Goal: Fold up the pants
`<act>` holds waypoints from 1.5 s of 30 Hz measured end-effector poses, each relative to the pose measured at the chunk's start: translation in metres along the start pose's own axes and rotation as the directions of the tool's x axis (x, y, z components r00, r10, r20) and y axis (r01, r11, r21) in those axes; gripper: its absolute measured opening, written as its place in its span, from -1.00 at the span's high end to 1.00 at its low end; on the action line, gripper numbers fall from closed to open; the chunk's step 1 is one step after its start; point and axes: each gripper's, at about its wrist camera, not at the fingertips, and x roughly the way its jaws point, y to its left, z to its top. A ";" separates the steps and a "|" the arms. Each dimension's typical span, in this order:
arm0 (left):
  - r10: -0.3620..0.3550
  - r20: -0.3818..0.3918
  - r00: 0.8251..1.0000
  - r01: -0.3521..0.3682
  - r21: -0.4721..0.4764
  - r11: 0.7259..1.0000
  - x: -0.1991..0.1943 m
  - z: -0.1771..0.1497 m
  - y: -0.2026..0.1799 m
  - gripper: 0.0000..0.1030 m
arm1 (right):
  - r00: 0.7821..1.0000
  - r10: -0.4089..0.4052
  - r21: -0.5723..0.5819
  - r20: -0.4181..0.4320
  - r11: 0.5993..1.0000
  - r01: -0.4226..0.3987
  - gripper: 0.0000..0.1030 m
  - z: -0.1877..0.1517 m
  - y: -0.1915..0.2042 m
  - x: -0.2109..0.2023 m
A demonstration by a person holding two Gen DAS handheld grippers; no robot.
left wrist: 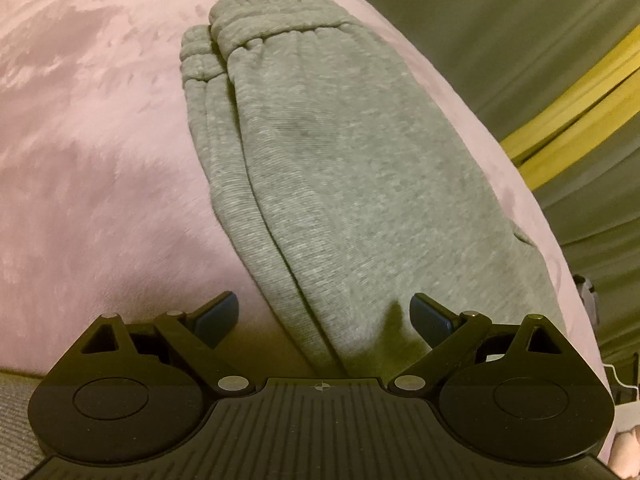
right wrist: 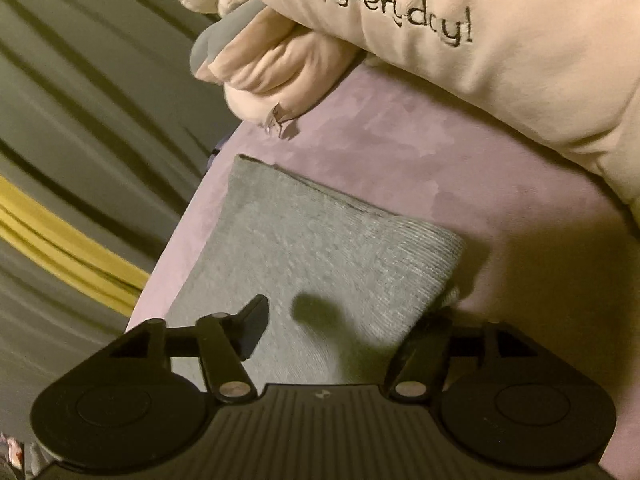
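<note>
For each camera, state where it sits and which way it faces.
Left wrist: sits on the left gripper, angled down along the grey pants toward their waistband on the pink blanket; its own open fingers show.
Right wrist: sits on the right gripper, looking across the pants' folded end toward a cream pillow; open fingers show.
Shared: pants, blanket.

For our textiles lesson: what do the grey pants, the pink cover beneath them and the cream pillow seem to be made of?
Grey pants: likely cotton jersey knit, matte; fine ribs and a gathered waistband show.
Pink cover: probably plush or velvety fleece; brushed patches shift in shade.
Cream pillow: smooth woven fabric, perhaps cotton, with dark stitched lettering.
</note>
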 end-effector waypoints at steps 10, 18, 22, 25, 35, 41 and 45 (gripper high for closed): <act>-0.001 0.006 1.000 0.001 -0.003 1.000 0.001 0.000 0.001 -0.89 | 0.999 -0.041 -0.124 0.036 0.991 0.045 0.82 0.000 0.010 -0.006; -0.010 0.015 1.000 0.010 -0.001 1.000 0.000 0.001 0.002 -0.89 | 0.996 -0.075 -0.146 0.045 0.986 0.080 0.82 0.001 0.020 -0.007; -0.019 0.007 1.000 0.018 0.035 0.999 0.000 0.000 -0.002 -0.89 | 0.981 -0.186 -0.256 0.050 0.947 0.193 0.82 -0.004 0.040 0.000; -0.020 0.002 1.000 0.019 0.090 0.996 0.000 -0.003 -0.008 -0.89 | 0.995 -0.078 -0.212 0.067 0.973 0.091 0.82 -0.001 0.042 -0.011; 0.139 0.004 0.990 -0.132 0.323 0.937 0.014 -0.013 -0.049 -0.89 | 0.966 -0.191 -0.384 0.175 0.890 0.245 0.82 -0.015 0.103 -0.018; 0.096 -0.004 0.995 -0.093 0.238 0.967 0.010 -0.007 -0.037 -0.89 | 0.976 0.179 -0.822 0.120 0.570 -0.004 0.81 -0.126 0.234 -0.052; 0.085 -0.005 0.996 -0.082 0.226 0.971 0.006 -0.009 -0.034 -0.89 | 0.953 0.260 -0.922 -0.155 0.308 -0.234 0.77 -0.236 0.262 -0.036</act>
